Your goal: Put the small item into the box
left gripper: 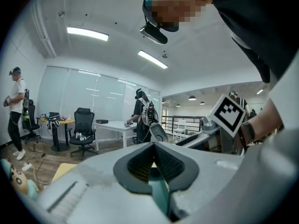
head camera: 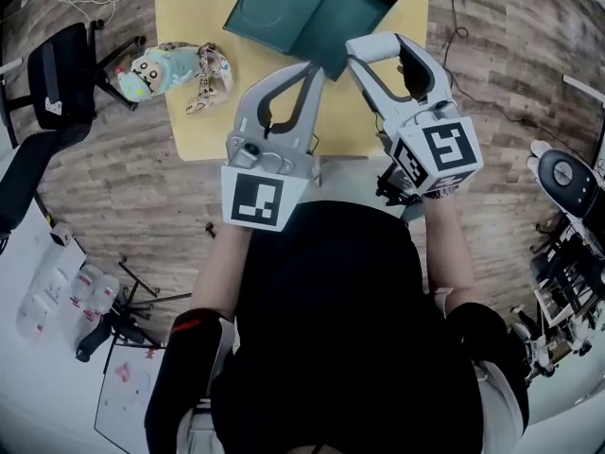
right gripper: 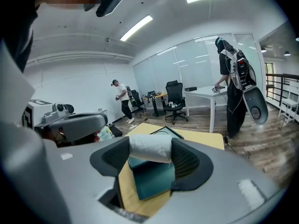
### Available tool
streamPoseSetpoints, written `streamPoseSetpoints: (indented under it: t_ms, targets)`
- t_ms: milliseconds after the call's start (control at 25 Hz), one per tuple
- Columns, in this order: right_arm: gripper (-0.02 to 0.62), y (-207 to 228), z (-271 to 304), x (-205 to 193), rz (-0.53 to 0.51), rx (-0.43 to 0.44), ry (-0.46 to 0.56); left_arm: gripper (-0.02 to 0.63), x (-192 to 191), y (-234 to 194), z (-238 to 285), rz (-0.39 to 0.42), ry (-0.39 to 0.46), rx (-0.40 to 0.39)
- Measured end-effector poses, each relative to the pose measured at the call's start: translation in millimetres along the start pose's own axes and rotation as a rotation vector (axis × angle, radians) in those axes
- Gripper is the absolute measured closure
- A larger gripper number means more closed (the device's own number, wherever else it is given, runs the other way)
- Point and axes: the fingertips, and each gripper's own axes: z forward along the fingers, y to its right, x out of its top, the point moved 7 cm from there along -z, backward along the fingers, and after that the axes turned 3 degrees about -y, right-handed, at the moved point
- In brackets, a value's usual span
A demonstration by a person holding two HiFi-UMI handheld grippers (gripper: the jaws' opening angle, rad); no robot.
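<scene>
Small pale rolled item (right gripper: 148,147), clamped in the right gripper (right gripper: 150,154) over the dark-teal box (head camera: 312,8), should go well inside its walls before release; the left gripper (head camera: 313,68), jaws together, sits at its near edge.

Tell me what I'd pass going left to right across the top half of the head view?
Black chair, plush toy, left gripper, right gripper. The green box overlaps both grippers, so it is left out.
</scene>
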Motion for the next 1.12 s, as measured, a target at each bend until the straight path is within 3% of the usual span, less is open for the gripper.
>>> streamPoseSetpoints:
  t_ms: [400,1120]
  targets:
    - [0.311,10,33,-13,0.029,-0.023,-0.057,0.604,-15,-15,22,-0.029,-0.016,-0.071]
    - [0.311,29,79,-43,0.033,-0.044,-0.187,0.604,-40,-44,39,-0.099,-0.054,-0.07]
